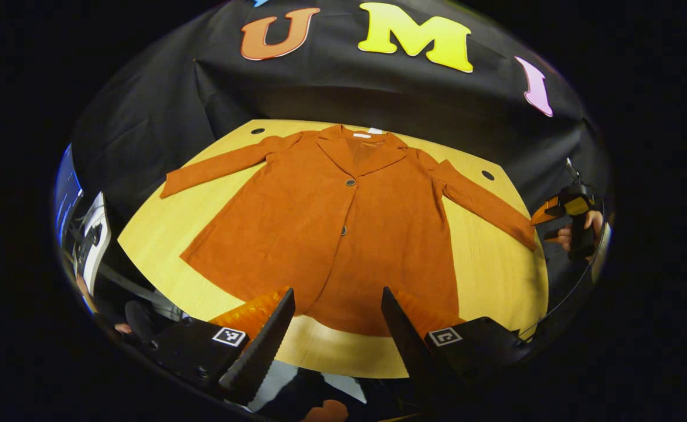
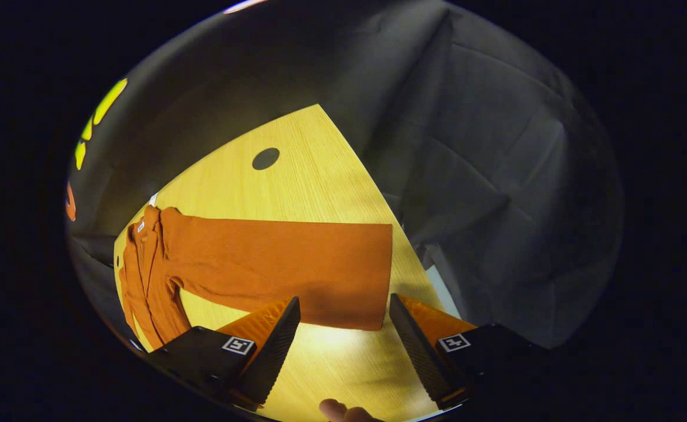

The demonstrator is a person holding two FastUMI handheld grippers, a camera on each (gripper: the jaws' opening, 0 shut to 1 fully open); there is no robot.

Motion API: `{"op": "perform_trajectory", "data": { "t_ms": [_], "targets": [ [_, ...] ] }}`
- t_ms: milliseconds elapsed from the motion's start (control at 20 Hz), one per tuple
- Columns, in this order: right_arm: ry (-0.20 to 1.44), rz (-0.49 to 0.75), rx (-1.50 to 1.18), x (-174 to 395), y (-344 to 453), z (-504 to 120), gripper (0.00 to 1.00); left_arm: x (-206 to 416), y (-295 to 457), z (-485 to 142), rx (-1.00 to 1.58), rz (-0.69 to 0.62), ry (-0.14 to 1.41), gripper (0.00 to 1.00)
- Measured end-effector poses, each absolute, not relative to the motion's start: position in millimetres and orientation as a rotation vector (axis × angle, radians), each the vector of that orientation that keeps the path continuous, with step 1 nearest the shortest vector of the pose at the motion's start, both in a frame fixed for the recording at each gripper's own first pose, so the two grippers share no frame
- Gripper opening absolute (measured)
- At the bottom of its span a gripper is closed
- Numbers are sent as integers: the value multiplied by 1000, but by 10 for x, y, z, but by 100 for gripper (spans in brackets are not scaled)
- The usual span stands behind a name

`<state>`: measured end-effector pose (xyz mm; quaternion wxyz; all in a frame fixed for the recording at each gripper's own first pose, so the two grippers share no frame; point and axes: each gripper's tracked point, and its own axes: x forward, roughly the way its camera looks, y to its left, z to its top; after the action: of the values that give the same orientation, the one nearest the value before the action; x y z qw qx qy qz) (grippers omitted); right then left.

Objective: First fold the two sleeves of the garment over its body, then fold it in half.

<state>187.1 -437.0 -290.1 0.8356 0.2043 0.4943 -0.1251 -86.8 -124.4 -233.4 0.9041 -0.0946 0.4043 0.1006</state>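
Note:
A rust-orange coat (image 1: 332,228) lies flat and face up on the wooden table (image 1: 496,275), collar at the far side, both sleeves spread outward. My left gripper (image 1: 337,328) hovers open above the coat's hem with nothing between its fingers. Its view also shows the right gripper (image 1: 554,220) held by a hand beside the cuff of the coat's right-hand sleeve (image 1: 484,205). In the right gripper view that sleeve (image 2: 279,269) stretches across the table (image 2: 296,176), and my right gripper (image 2: 343,328) stands open just short of the cuff.
The table has two dark round holes (image 1: 257,130) (image 1: 487,174) near its far corners; one hole (image 2: 265,158) shows beyond the sleeve. Black cloth (image 2: 496,176) walls the booth behind and to the right. A fingertip (image 2: 335,408) shows at the table's near edge.

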Motion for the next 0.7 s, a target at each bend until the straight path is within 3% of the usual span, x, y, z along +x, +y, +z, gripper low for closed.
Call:
{"op": "perform_trajectory", "data": {
  "t_ms": [200, 500, 700],
  "targets": [
    [1108, -321, 504, 1988, -4555, -3000, 94, -792, -1241, -2260, -218, 204, 837, 97],
    [1222, -368, 613, 1852, -4562, -3210, 97, -655, -1009, -2228, -208, 163, 846, 97],
    [1190, -439, 631, 1963, -4688, -3210, 93, -684, -896, -2310, -227, 158, 885, 97]
  ]
}}
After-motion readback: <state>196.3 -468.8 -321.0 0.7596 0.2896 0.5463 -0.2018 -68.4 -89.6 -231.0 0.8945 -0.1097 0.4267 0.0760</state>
